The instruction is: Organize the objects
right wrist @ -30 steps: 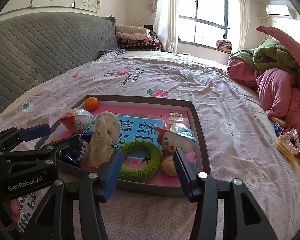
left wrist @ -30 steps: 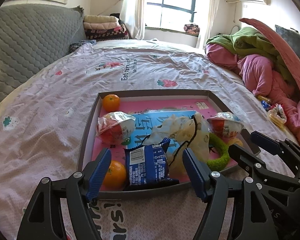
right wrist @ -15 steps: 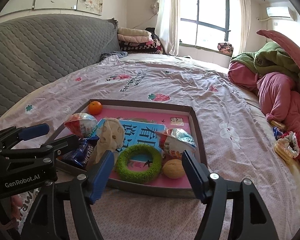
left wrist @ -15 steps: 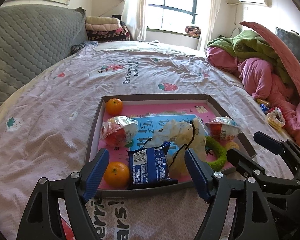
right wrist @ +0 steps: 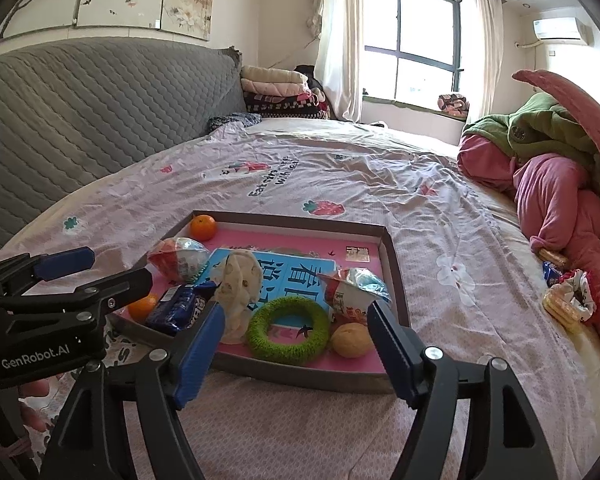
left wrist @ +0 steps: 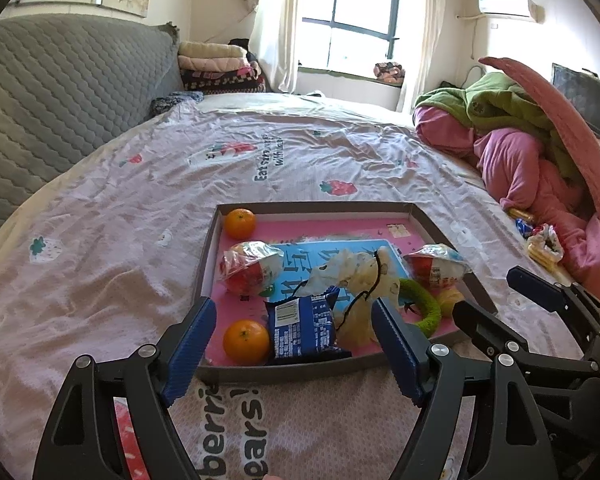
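Note:
A shallow tray [left wrist: 208, 256] [right wrist: 398, 276] with a pink floor lies on the bed. In it are two oranges [left wrist: 246, 341] [left wrist: 240, 223], a blue snack packet [left wrist: 302, 326] [right wrist: 176, 306], a cream pouch with a black cord [left wrist: 360, 276] [right wrist: 238, 280], a green ring [right wrist: 288, 333] [left wrist: 422, 306], two wrapped red-and-white snacks [left wrist: 250, 266] [right wrist: 354, 290] and a yellow ball [right wrist: 352, 340]. My left gripper [left wrist: 294, 342] is open and empty before the tray's near edge. My right gripper [right wrist: 296, 346] is open and empty, also short of the tray.
The tray rests on a pink strawberry-print bedsheet [left wrist: 112, 248]. A pile of pink and green bedding [left wrist: 532, 152] [right wrist: 552, 184] lies at the right, with small snack packets [right wrist: 566, 300] beside it. A grey quilted headboard [left wrist: 60, 92] stands at the left.
Both grippers have drawn back and risen a little from the tray, so it looks smaller and farther. The objects in the tray have not moved.

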`<action>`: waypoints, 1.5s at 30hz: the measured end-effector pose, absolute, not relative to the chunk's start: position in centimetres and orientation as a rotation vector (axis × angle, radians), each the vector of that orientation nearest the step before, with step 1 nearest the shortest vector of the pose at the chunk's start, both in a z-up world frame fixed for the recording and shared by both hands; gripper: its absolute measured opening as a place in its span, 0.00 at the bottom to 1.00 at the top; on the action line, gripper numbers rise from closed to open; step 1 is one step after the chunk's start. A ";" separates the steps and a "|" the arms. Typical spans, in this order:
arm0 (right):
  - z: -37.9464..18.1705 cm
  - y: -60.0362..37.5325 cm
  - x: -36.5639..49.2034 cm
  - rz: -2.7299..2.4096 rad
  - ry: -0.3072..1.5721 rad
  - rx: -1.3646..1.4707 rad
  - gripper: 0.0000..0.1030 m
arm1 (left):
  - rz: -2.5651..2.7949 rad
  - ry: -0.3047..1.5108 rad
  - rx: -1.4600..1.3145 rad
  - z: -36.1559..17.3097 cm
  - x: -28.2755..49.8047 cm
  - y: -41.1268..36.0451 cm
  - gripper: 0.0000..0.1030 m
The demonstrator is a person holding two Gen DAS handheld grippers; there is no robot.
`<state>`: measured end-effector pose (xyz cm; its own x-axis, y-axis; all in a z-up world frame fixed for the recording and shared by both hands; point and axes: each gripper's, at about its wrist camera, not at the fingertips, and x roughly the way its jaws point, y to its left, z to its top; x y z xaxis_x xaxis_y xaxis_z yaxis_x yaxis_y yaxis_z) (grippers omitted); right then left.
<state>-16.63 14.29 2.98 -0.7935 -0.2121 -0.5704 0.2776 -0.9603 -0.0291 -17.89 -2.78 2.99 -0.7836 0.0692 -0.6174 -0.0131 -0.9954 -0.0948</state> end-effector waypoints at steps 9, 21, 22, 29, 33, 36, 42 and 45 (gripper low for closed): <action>4.1 14.9 -15.0 -2.757 0.144 0.827 0.71 | 2.952 -0.133 -1.010 3.9 -15.8 -3.0 0.78; 4.7 15.3 -13.0 -2.754 0.134 0.806 0.71 | 2.956 -0.112 -0.998 3.9 -13.1 -2.4 0.79; 4.7 15.4 -12.8 -2.754 0.130 0.806 0.71 | 2.956 -0.107 -0.999 3.9 -12.9 -2.3 0.79; 4.7 15.7 -12.1 -2.757 0.119 0.801 0.71 | 2.954 -0.077 -1.011 3.5 -12.1 -1.9 0.79; 4.5 15.6 -11.7 -2.751 0.119 0.810 0.71 | 2.960 -0.069 -1.011 3.2 -11.7 -1.7 0.79; 4.2 15.4 -11.3 -2.746 0.120 0.814 0.71 | 2.955 -0.076 -1.012 3.0 -11.4 -1.8 0.78; 3.5 15.3 -10.8 -2.738 0.114 0.833 0.71 | 2.961 -0.090 -1.034 2.6 -11.2 -2.1 0.78; 3.3 15.3 -10.6 -2.739 0.113 0.834 0.72 | 2.959 -0.095 -1.036 2.5 -11.0 -2.2 0.78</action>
<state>-10.58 15.27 3.30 -0.7957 -0.2385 -0.5567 0.2834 -0.9590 0.0058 -10.99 -2.24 2.48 -0.7816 0.0249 -0.6233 0.0152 -0.9981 -0.0589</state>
